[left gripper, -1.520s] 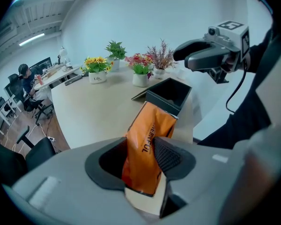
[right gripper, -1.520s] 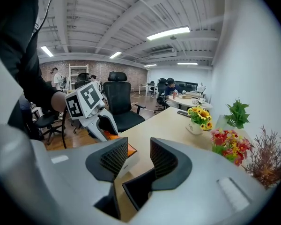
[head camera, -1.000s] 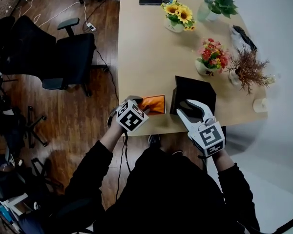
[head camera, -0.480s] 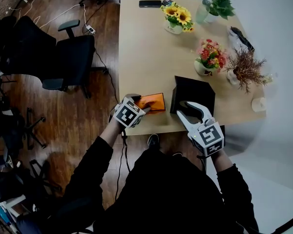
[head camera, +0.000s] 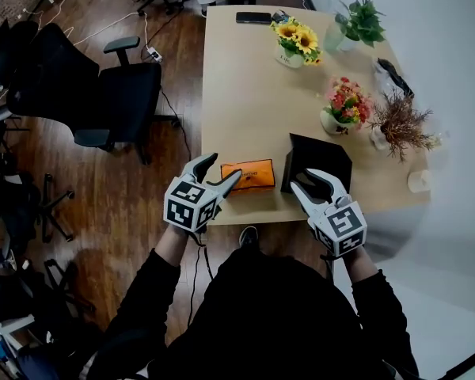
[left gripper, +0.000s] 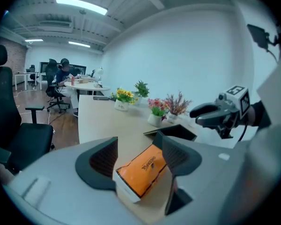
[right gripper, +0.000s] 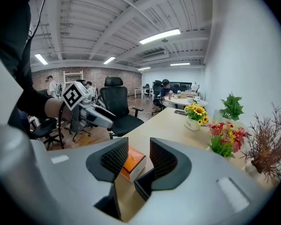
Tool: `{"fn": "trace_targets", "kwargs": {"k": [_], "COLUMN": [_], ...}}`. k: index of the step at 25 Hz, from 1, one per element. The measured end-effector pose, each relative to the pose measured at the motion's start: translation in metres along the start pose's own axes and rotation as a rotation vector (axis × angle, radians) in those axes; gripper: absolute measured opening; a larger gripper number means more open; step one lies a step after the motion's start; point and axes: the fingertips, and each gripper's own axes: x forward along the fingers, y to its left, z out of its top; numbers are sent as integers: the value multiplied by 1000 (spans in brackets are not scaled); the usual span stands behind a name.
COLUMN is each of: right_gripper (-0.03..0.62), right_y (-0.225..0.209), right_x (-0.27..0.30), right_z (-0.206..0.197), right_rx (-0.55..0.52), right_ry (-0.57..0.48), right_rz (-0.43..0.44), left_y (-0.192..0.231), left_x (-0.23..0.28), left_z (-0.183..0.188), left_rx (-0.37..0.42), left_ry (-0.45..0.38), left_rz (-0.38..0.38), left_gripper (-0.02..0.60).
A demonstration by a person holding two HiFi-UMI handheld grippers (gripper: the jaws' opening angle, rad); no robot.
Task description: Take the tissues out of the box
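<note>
Both left tongs (head camera: 226, 166) and right tongs (head camera: 302, 180) stand open. Left jaws, just opening, clear the flat orange tissue pack (head camera: 249, 174).

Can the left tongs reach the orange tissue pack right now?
Probably yes: the left tongs, whose empty jaws have just been opening, hover just short of the orange tissue pack; nothing lies between.
</note>
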Motion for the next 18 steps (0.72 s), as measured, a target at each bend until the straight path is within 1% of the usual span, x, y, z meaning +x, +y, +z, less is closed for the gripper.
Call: {"fn": "trace_targets", "kwargs": {"k": [4, 9, 12, 18], "right_gripper": [141, 138, 138, 127], "right_y": [0, 1, 2, -3], "right_x": [2, -1, -10, -42], "right_z": [13, 29, 46, 85], "right_rx": [11, 28, 28, 31], "right_ry": [-34, -78, -118, -246], "right_rz": [7, 12, 16, 14], "left_y": [-27, -53, -65, -98], "left_x": [-22, -42, -55, -78], "left_z": [22, 38, 52, 97], "left_rx": [-24, -18, 5, 92], "left_ry": [-117, -195, -243, -349], "left_rz": [-40, -40, -14, 26], "left_gripper": [278, 275, 273, 265]}}
